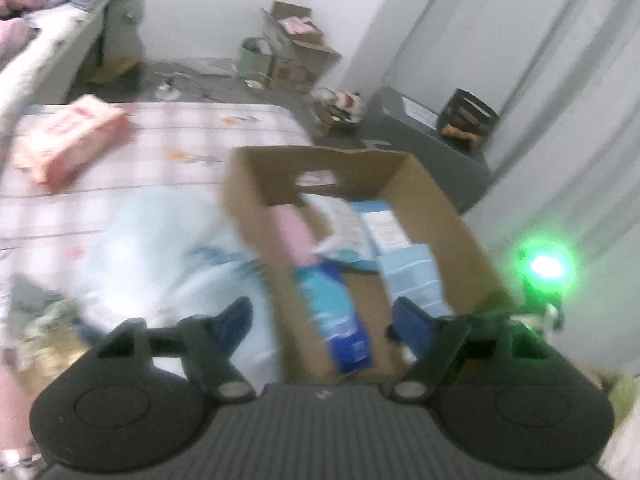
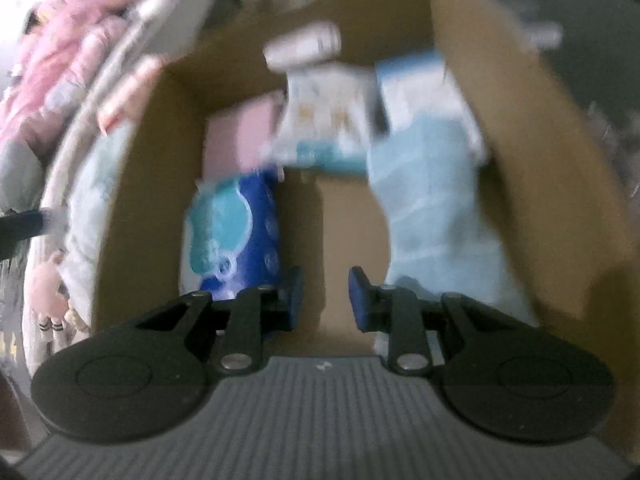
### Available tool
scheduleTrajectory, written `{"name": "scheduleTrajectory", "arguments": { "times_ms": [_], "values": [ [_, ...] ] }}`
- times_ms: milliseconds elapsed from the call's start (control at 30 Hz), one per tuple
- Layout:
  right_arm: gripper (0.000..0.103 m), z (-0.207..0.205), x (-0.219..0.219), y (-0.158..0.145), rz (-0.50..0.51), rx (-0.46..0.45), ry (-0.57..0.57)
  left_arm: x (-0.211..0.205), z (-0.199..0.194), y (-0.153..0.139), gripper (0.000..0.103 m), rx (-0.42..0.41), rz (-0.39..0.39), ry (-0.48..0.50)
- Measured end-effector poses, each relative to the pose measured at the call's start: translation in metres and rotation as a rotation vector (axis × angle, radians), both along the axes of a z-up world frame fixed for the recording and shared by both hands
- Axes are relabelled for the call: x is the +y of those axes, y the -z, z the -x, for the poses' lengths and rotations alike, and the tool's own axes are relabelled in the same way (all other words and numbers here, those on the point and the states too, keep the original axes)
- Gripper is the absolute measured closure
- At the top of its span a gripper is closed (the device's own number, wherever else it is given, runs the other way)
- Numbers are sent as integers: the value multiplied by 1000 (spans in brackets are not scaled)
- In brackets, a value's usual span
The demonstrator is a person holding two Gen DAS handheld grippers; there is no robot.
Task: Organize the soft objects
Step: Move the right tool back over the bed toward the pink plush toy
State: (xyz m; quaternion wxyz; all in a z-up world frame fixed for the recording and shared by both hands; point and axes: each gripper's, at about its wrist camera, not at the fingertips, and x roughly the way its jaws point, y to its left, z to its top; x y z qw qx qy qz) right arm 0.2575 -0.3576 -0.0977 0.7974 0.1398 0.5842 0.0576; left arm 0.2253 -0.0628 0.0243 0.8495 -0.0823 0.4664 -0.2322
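An open cardboard box [image 1: 440, 216] stands on the bed and holds several soft packs: a dark blue one [image 1: 340, 320], a pink one [image 1: 288, 236] and light blue ones [image 1: 412, 272]. My left gripper [image 1: 324, 316] hangs above the box's near left wall, open wide, with nothing held. In the right wrist view my right gripper [image 2: 326, 300] points down into the box [image 2: 520, 160], its jaws a little apart over bare cardboard floor, empty. The dark blue pack [image 2: 236, 232] lies to its left, a light blue pack [image 2: 436, 216] to its right, and a pink pack [image 2: 240, 136] and a white pack [image 2: 324, 120] beyond.
A pink pack [image 1: 72, 136] lies on the checked sheet [image 1: 192, 136]; a big pale blue bundle [image 1: 160, 256] sits left of the box. Beyond the bed stand a grey cabinet [image 1: 420, 136] and open cartons [image 1: 296, 52]. A green light [image 1: 548, 268] glows at right. Pink clothes [image 2: 68, 76] are piled at left.
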Motion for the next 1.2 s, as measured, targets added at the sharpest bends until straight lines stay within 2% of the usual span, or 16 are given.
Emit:
{"name": "scheduleTrajectory", "arguments": {
  "times_ms": [67, 200, 267, 300, 433, 467, 533, 667, 767, 833, 933, 1067, 1200],
  "values": [
    [80, -5, 1, 11, 96, 32, 10, 29, 12, 1, 19, -10, -16, -36],
    [80, -7, -12, 10, 164, 42, 94, 91, 38, 12, 18, -10, -47, -130],
    [79, -4, -13, 8, 227, 39, 115, 121, 50, 19, 18, -3, -41, -187],
    [78, -3, -14, 8, 226, 44, 123, 135, 55, 22, 18, -2, -27, -211],
    [66, 8, -18, -7, 129, 20, 165, 173, 74, 35, 18, 9, 12, -284],
    [58, 11, -15, -13, 128, 0, 168, 180, 79, 37, 18, 2, 11, -294],
    [51, 20, -11, -30, 140, -45, 173, 191, 88, 41, 18, -12, 11, -313],
    [50, 36, -2, -67, 102, -120, 179, 199, 102, 48, 18, -56, 3, -310],
    [50, 47, 15, -94, 49, -196, 142, 195, 111, 53, 18, -92, -29, -285],
    [49, 61, 36, -117, -11, -241, 96, 192, 116, 57, 18, -116, -52, -263],
    [49, 72, 78, -132, -116, -276, 2, 189, 126, 62, 18, -151, -78, -251],
    [49, 71, 149, -131, -221, -262, -158, 194, 136, 66, 20, -186, -103, -268],
    [49, 67, 226, -117, -347, -209, -301, 199, 144, 71, 23, -245, -184, -287]
  ]
}}
